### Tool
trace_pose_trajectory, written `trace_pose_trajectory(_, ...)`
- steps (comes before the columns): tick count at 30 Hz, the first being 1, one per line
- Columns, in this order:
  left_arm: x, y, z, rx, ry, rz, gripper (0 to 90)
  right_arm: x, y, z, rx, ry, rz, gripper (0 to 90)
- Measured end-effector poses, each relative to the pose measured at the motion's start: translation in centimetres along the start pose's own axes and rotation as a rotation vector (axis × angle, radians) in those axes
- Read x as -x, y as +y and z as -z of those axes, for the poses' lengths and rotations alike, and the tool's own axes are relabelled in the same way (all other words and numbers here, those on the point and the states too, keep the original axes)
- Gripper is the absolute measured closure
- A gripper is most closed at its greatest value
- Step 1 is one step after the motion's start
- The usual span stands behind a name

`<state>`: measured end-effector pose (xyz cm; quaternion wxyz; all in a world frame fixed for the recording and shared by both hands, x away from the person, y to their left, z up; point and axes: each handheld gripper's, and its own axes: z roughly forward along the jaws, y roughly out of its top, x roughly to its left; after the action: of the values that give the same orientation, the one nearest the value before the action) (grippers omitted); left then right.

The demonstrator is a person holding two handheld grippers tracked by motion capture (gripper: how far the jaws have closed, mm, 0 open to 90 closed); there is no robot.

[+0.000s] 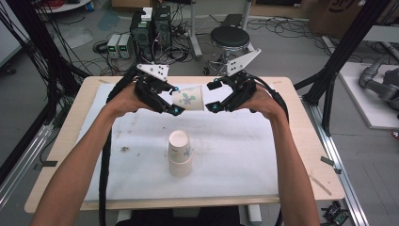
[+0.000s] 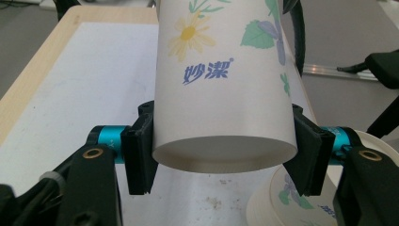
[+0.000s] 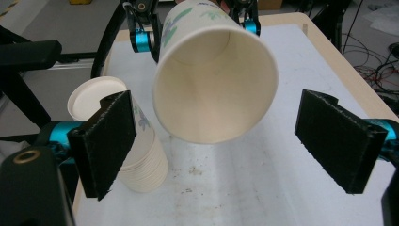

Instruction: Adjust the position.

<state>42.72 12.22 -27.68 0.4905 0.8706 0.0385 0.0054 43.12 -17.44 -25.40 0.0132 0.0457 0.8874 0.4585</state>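
Observation:
A white paper cup [image 1: 188, 98] with a flower print lies on its side in the air above the far half of the table. My left gripper [image 1: 175, 99] is shut on it near its base, the pads [image 2: 139, 157] pressing both sides of the cup [image 2: 221, 84]. The cup's open mouth [image 3: 214, 89] faces my right gripper [image 3: 221, 141], which is open with its pads either side of the rim and apart from it. That right gripper [image 1: 214, 97] is level with the cup. A stack of upside-down paper cups [image 1: 180, 155] stands mid-table.
A stained white mat [image 1: 244, 155] covers the wooden table [image 1: 66, 141]. The stack of cups [image 3: 141, 155] stands below and left of my right jaws. Beyond the far edge are a black stool [image 1: 229, 37], boxes and cables on the floor. Black frame posts [image 1: 339, 52] flank the table.

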Motion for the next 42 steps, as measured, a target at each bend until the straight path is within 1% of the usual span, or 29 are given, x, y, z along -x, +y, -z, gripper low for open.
trace_pose_trajectory(2,0.0,-0.2,0.2,0.021,0.002,0.003,36.7,0.0,-0.1,0.0,-0.005,-0.005,-0.003,13.2)
trace_pose_trajectory(4,0.0,-0.3,0.3,0.036,0.001,0.005,36.7,0.0,-0.3,0.1,0.007,-0.007,-0.005,13.2)
trace_pose_trajectory(9,0.1,-0.3,0.5,0.071,-0.001,0.001,36.7,0.1,-1.4,0.3,0.071,-0.014,-0.031,13.2)
trace_pose_trajectory(10,0.1,-0.2,0.5,0.082,-0.003,0.002,36.7,0.1,-1.5,0.4,0.068,-0.015,-0.041,13.2)
trace_pose_trajectory(12,0.2,-0.1,0.4,0.09,-0.004,-0.001,36.7,0.0,-1.5,0.3,0.056,-0.036,-0.039,13.2)
trace_pose_trajectory(13,0.2,-0.1,0.4,0.096,-0.003,-0.002,36.7,-0.1,-1.5,0.3,0.06,-0.033,-0.038,13.2)
trace_pose_trajectory(15,0.3,-0.2,0.4,0.12,-0.004,-0.001,36.7,-0.2,-1.3,0.5,0.085,-0.037,-0.031,13.2)
trace_pose_trajectory(17,0.3,-0.5,0.4,0.14,-0.002,0.003,36.7,-0.3,-1.3,0.6,0.109,-0.038,-0.036,13.3)
trace_pose_trajectory(20,0.3,-0.9,0.5,0.165,0.005,0.01,36.7,-0.4,-1.4,0.6,0.124,-0.047,-0.035,13.3)
trace_pose_trajectory(21,0.3,-1.1,0.6,0.179,0.004,0.012,36.7,-0.5,-1.6,0.7,0.149,-0.049,-0.037,13.9)
trace_pose_trajectory(22,0.3,-1.2,0.6,0.191,0.002,0.014,36.7,-0.5,-1.9,0.8,0.193,-0.049,-0.037,14.9)
trace_pose_trajectory(23,0.3,-1.3,0.6,0.204,0.003,0.017,36.7,-0.5,-2.1,0.8,0.205,-0.051,-0.045,14.9)
trace_pose_trajectory(27,0.3,-1.6,0.5,0.238,0.0,0.02,36.7,-0.6,-3.0,0.4,0.214,-0.057,-0.063,14.9)
trace_pose_trajectory(29,0.4,-1.8,0.4,0.267,0.0,0.02,36.7,-0.6,-3.4,0.2,0.236,-0.052,-0.066,14.9)
trace_pose_trajectory(31,0.4,-2.1,0.4,0.276,-0.001,0.024,36.7,-0.6,-3.7,-0.1,0.255,-0.047,-0.071,14.9)
trace_pose_trajectory(32,0.3,-2.2,0.3,0.28,-0.003,0.026,36.7,-0.6,-3.8,-0.3,0.254,-0.045,-0.074,14.9)
trace_pose_trajectory(35,0.3,-2.5,0.2,0.291,-0.001,0.031,36.7,-0.5,-3.7,-0.7,0.259,-0.039,-0.067,14.9)
trace_pose_trajectory(37,0.3,-2.7,0.1,0.311,-0.002,0.038,36.7,-0.6,-3.6,-1.0,0.271,-0.031,-0.065,14.9)
trace_pose_trajectory(39,0.3,-2.7,0.1,0.307,-0.001,0.035,36.7,-0.5,-3.5,-1.2,0.281,-0.023,-0.061,14.9)
trace_pose_trajectory(42,0.3,-2.7,0.1,0.319,-0.004,0.037,36.7,-0.5,-3.5,-1.5,0.284,-0.017,-0.066,14.9)
